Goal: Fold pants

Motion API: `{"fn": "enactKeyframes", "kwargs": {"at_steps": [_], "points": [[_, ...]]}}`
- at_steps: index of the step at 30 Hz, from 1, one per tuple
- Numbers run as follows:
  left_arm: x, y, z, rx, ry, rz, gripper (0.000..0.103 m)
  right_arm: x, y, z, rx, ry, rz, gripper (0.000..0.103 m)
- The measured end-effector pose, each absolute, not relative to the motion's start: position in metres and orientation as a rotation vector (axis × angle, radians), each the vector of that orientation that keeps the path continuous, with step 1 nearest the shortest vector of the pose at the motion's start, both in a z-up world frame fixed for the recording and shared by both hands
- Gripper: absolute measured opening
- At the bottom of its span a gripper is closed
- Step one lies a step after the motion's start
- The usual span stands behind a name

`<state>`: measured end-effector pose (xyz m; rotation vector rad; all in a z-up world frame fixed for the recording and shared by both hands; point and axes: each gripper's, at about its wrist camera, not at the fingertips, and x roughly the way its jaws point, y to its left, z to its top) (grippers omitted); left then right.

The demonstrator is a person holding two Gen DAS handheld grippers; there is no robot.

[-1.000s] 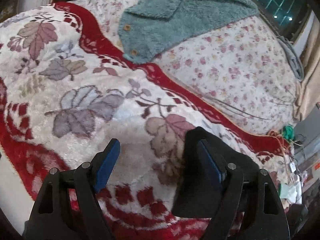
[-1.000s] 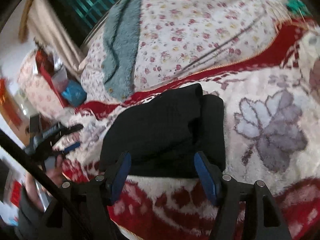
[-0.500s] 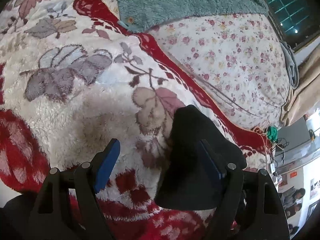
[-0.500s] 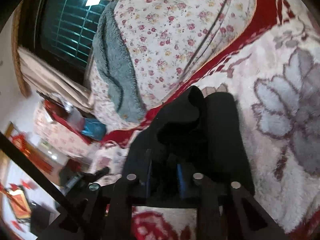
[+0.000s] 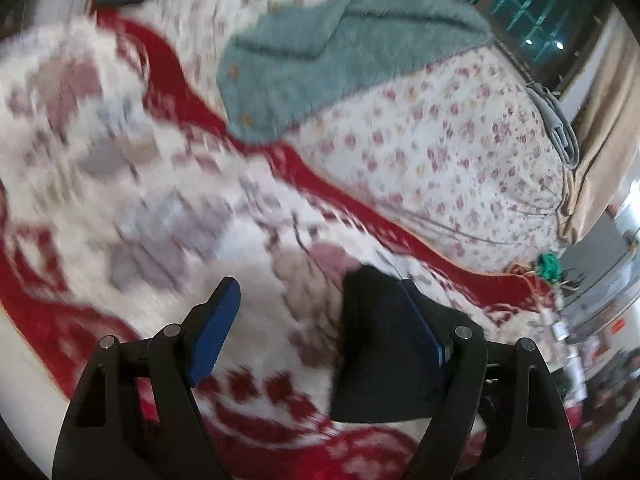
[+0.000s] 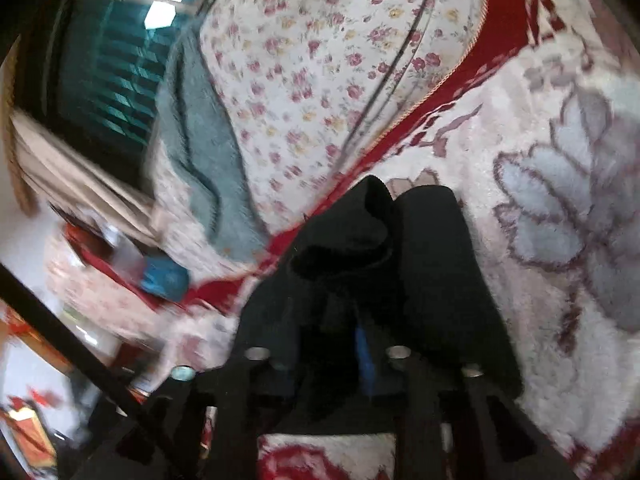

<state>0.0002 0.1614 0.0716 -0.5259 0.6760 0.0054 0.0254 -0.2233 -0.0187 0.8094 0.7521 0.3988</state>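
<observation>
From my right wrist view, the right gripper [image 6: 332, 360] has its jaws closing on a bunched fold of the black pants [image 6: 424, 280], with the cloth between the blue pads [image 6: 365, 354] and swallowing most of them. The pants lie folded in a dark heap on the fleece blanket [image 6: 560, 208], close to its red border, and only this view shows their full shape: a rolled hump at the far end and a flatter slab to the right. My left wrist view, blurred on its left half, shows just a corner of the pants [image 5: 380, 344] lying against the inner face of the right-hand pad, while the left gripper [image 5: 316, 320] has its jaws wide apart and the left-hand pad [image 5: 214, 332] stands clear over bare blanket [image 5: 120, 184]; nothing is clamped there. That view alone gives me the teal fuzzy garment [image 5: 332, 60] spread flat with its buttons on the floral quilt [image 5: 440, 152], the grey folded cloth [image 5: 560, 132] at the bed's far edge and the green tangle [image 5: 549, 264] by the corner. The right view sees the same garment [image 6: 200, 168] only edge-on, and adds the window [image 6: 104, 60] and a blue bundle [image 6: 164, 278] beyond the blanket.
</observation>
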Motion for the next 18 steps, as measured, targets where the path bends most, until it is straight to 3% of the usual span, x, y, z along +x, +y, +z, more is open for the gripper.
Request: {"fn": "enactKeyframes", "kwargs": {"at_steps": [6, 13, 18], "points": [[0.003, 0.176, 0.05, -0.619, 0.73, -0.007, 0.08, 0.014, -0.23, 0.07, 0.637, 0.71, 0.458, 0.01], [0.01, 0.169, 0.036, -0.682, 0.796, -0.062, 0.08, 0.052, -0.222, 0.297, -0.156, 0.708, 0.437, 0.009], [0.013, 0.167, 0.033, -0.703, 0.824, -0.082, 0.08, 0.041, -0.221, 0.469, -0.561, 0.492, 0.166, 0.009]]}}
